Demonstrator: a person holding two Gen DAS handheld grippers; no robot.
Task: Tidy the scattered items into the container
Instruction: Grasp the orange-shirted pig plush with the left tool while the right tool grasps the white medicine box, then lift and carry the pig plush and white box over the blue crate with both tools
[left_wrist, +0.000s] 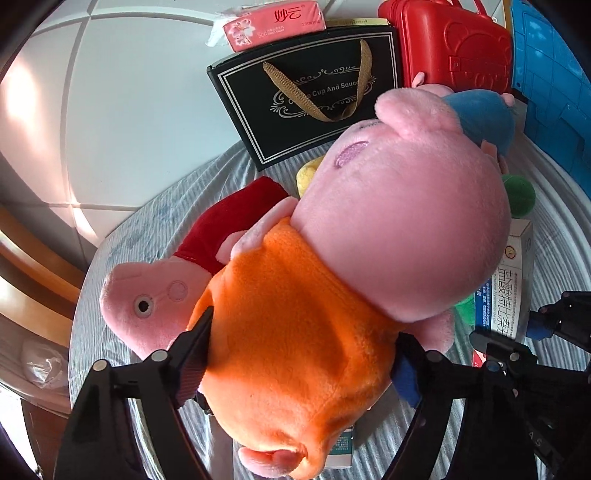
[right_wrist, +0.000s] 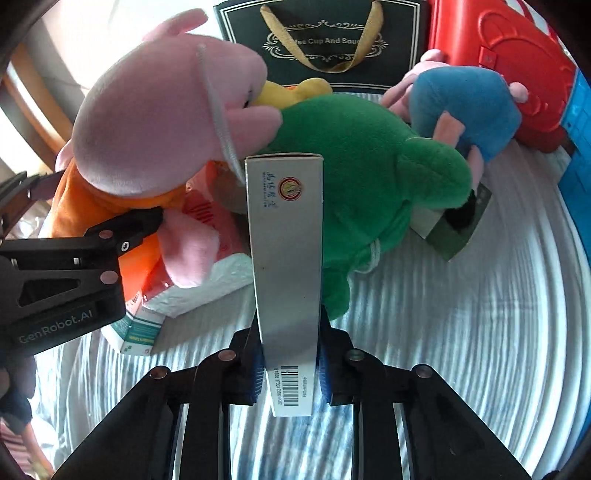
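Orange pig (left_wrist: 295, 350) clamped by left gripper (left_wrist: 303, 354), box (right_wrist: 286, 258) by right gripper (right_wrist: 288, 373); both await carrying to container

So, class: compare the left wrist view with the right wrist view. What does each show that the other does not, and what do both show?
Only the left wrist view shows the pink tissue pack and the red-dressed pig plush.

Only the right wrist view shows the green plush nearly whole, the dark green box beyond it, and the silver box's barcode end between the right gripper fingers.

Both show the orange-dressed pig plush, clamped by the left gripper, the silver box, black gift box, red case and blue-dressed plush.
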